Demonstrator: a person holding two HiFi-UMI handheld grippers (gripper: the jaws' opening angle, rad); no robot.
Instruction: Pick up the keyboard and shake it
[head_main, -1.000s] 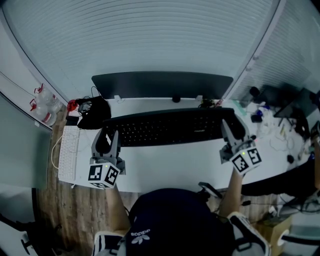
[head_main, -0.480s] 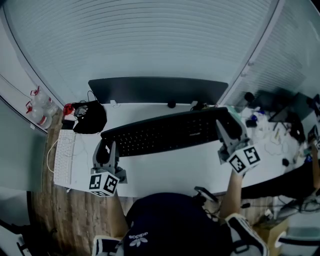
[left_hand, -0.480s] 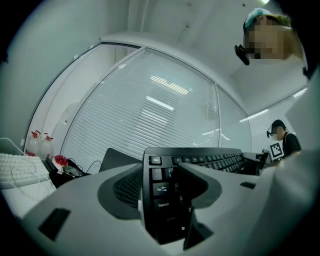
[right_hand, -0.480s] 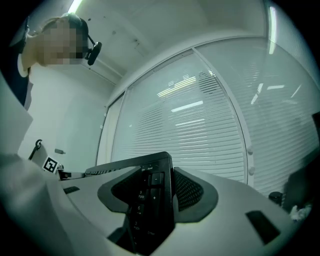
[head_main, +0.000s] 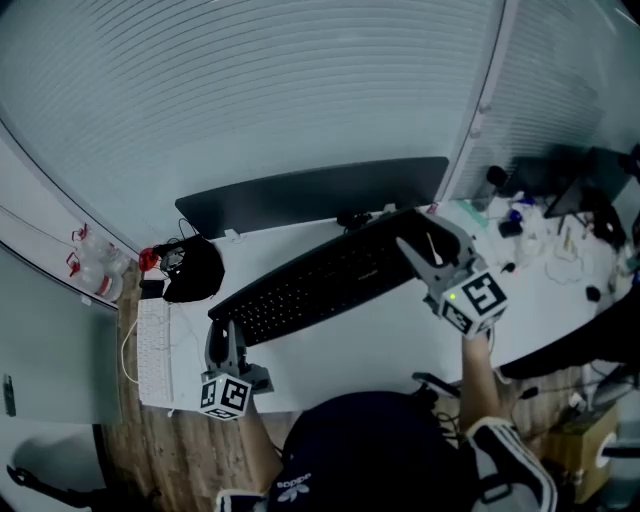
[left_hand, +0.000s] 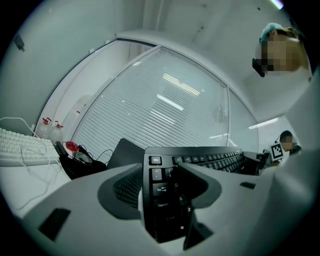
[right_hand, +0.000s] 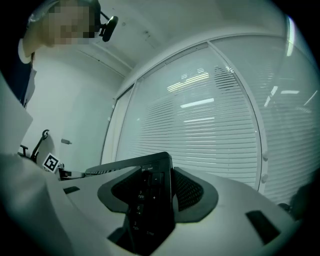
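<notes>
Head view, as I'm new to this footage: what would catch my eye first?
The long black keyboard slants across the middle, held over the white desk. The left gripper clamps one end and the right gripper the other. A white keyboard lies at the desk's left edge.

One black keyboard (head_main: 310, 285), one white keyboard (head_main: 153, 350), two grippers (head_main: 225, 335) (head_main: 425, 250), one monitor (head_main: 310, 195).

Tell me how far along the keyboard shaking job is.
Done: left gripper and right gripper are shut on the ends of the black keyboard, and it is off the white desk. In hand: it is tilted, right end higher, apparently mid-shake. Left: finishing the shake.
</notes>
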